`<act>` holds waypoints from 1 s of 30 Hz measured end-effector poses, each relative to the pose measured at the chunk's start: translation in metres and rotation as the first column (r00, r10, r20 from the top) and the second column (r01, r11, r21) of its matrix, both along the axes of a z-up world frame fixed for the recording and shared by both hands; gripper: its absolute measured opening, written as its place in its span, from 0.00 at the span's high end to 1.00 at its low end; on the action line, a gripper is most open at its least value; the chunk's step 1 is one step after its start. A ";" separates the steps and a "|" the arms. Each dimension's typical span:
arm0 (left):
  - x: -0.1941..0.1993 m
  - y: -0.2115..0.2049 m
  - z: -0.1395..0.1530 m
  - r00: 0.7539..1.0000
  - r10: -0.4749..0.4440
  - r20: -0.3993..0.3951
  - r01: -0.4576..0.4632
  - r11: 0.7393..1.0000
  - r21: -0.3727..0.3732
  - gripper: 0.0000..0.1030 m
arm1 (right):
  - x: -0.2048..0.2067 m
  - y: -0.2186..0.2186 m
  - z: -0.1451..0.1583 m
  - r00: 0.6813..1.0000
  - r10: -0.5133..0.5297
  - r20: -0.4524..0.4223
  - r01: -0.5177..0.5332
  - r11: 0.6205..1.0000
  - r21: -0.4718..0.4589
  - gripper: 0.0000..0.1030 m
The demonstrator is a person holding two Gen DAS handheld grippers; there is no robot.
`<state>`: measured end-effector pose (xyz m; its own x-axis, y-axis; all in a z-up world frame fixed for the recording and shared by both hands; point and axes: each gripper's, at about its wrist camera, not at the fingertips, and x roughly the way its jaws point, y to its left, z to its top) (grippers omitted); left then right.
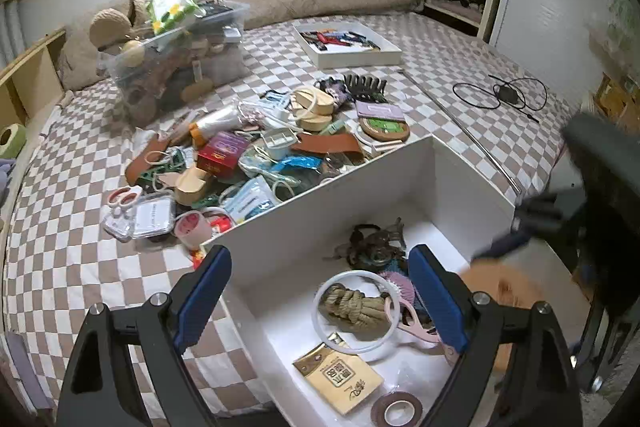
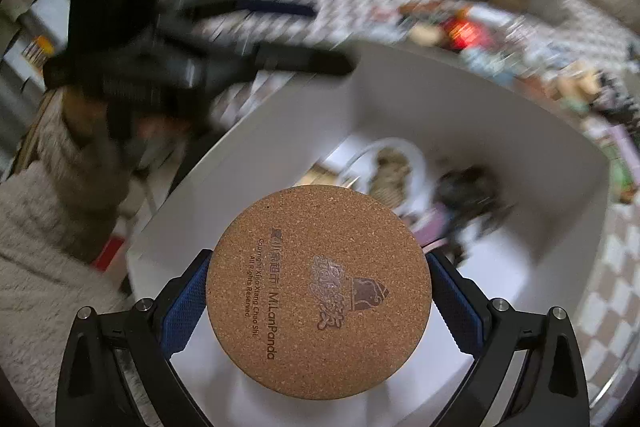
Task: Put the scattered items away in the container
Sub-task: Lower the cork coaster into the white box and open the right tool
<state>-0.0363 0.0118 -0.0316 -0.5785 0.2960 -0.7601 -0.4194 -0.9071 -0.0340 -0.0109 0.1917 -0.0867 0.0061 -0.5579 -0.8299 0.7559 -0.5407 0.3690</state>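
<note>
Left wrist view. The left tongs stand wide apart with nothing between their blue pads, poised over the near corner of the white container, which rests on the checkered bed. Inside the container lie a coil of rope ringed by a white hoop, a gold booklet, a roll of brown tape, pink scissors and a dark tangle of accessories towards the far wall. Just beyond the container's far wall spreads the pile of scattered items, among them a red box, a pink tape roll, a dark hair claw and a round cork coaster with a green motif. Farther back stand a clear storage bin and a shallow white tray. At the right edge the right tongs appear blurred over the container's right side.

Right wrist view. The right tongs are clamped on a cork disc, gripping its edge at both sides; its printed face is turned to the camera. The disc is held above the open container, whose contents appear blurred below. The left tongs are a dark smear at upper left, and their state cannot be told from this view.
</note>
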 end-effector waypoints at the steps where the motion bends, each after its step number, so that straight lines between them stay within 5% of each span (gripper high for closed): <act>1: 0.001 -0.002 0.001 1.000 0.004 -0.003 -0.004 1.000 0.002 0.12 | 0.002 -0.005 -0.005 0.999 0.026 0.046 -0.027 1.000 0.005 0.02; 6: 0.005 -0.010 0.000 1.000 0.025 -0.012 -0.024 1.000 0.015 0.12 | 0.008 -0.023 -0.031 0.962 0.070 0.264 -0.078 0.997 0.017 0.02; 15: 0.008 -0.023 0.001 0.997 0.071 -0.042 -0.070 0.997 0.028 0.12 | 0.006 -0.043 -0.071 0.891 0.060 0.450 -0.096 0.994 0.058 0.02; 30: 0.009 -0.023 -0.008 0.998 0.055 -0.026 -0.055 0.998 0.023 0.12 | 0.010 -0.016 -0.084 0.953 0.025 0.301 -0.136 0.926 0.353 0.02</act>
